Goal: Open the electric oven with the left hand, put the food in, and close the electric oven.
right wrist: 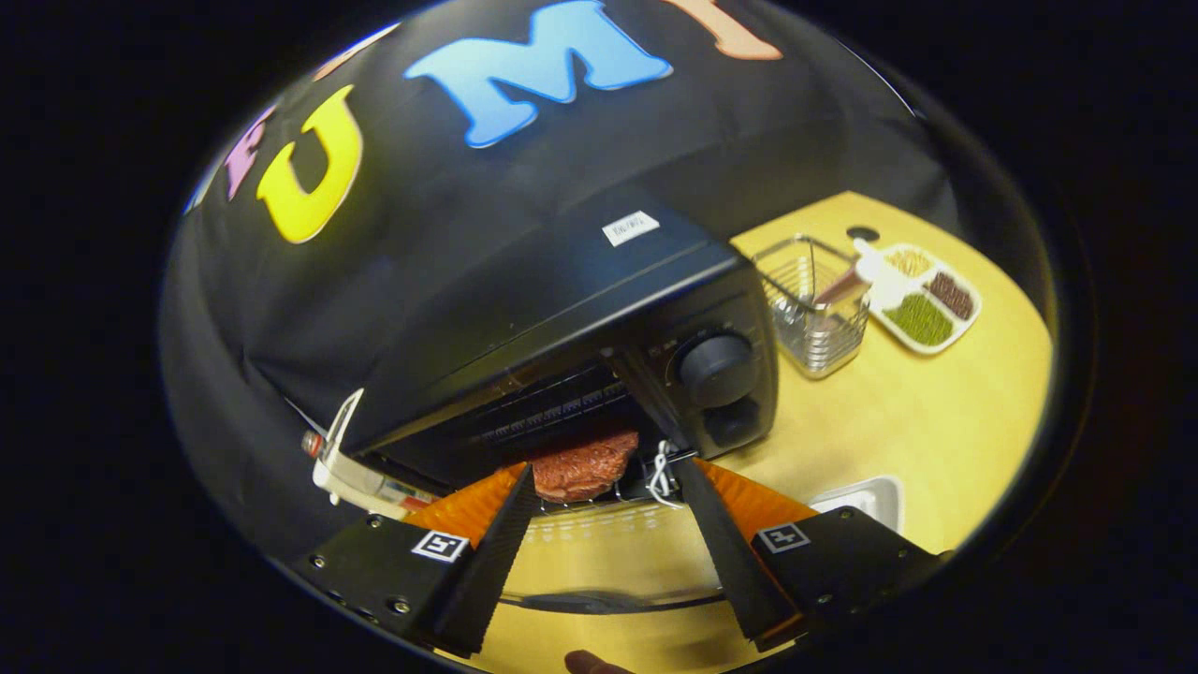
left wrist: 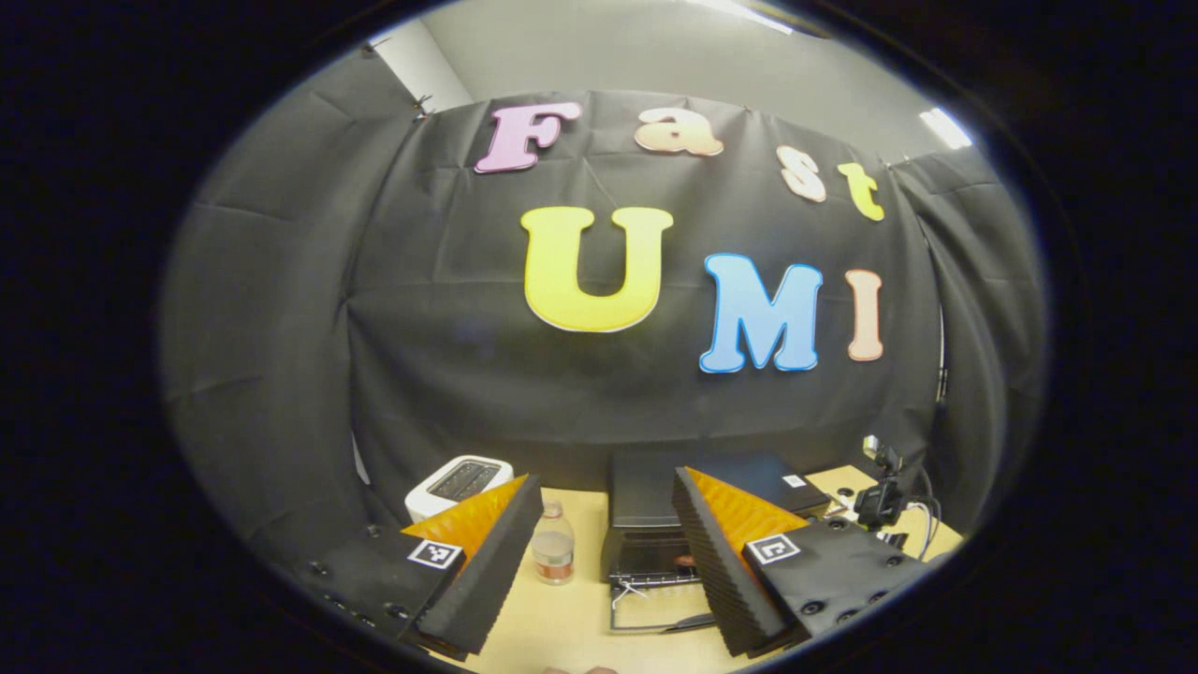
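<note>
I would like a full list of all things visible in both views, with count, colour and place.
electric oven: 1, black, table centre, door open
food: 1, reddish-brown, on the rack inside the oven
toaster: 1, white, left of the oven
bottle: 1, clear, between toaster and oven
wire basket: 1, silver, right of the oven
divided tray: 1, white, beyond the basket
table: 1, light wood
left gripper: 1, black and orange, open
right gripper: 1, black and orange, open

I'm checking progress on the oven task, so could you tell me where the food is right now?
In the right gripper view, the food lies on the rack inside the open oven, left of its knobs and just beyond the open right gripper.
</note>
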Available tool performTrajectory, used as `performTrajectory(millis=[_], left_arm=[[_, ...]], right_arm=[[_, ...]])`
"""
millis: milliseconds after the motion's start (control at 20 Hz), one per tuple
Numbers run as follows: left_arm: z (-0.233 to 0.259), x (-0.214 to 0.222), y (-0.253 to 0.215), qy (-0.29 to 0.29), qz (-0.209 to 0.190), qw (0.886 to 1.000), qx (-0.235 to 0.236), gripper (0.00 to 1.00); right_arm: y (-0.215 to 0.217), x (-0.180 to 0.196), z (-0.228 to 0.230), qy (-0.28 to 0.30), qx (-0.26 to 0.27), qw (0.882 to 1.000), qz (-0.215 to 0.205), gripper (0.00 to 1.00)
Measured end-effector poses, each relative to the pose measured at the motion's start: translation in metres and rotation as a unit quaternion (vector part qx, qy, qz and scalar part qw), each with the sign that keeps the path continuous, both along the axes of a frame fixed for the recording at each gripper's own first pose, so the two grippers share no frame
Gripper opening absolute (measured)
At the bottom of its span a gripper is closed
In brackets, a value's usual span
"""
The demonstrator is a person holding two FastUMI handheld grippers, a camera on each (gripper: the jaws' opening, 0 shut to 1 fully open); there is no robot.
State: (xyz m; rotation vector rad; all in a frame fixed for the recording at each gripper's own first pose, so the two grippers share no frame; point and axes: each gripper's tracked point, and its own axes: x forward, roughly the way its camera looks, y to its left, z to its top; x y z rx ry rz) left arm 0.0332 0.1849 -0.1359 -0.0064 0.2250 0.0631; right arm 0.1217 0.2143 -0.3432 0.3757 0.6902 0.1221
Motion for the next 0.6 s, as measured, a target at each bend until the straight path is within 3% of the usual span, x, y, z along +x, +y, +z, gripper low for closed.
performTrajectory(millis=[50,250,350,450,600], left_arm=[[-0.001,0.001,-0.006,0.0,-0.004,1.0,0.0,0.95],[0.003,0.005,-0.032,-0.007,-0.022,1.0,0.002,0.94],[0.004,0.007,-0.043,-0.01,-0.03,0.999,0.004,0.98],[0.005,0.006,-0.054,-0.013,-0.036,0.999,0.005,0.91],[0.007,0.008,-0.069,-0.017,-0.043,0.999,0.009,0.98]], right_arm=[[-0.009,-0.006,0.015,-0.02,-0.021,1.0,0.007,0.96],[-0.046,-0.026,0.081,-0.12,-0.079,0.99,0.018,0.96],[-0.067,-0.036,0.114,-0.165,-0.097,0.982,0.01,0.96],[-0.088,-0.043,0.15,-0.205,-0.113,0.972,-0.006,0.96],[-0.117,-0.059,0.212,-0.266,-0.133,0.954,-0.029,0.96]])
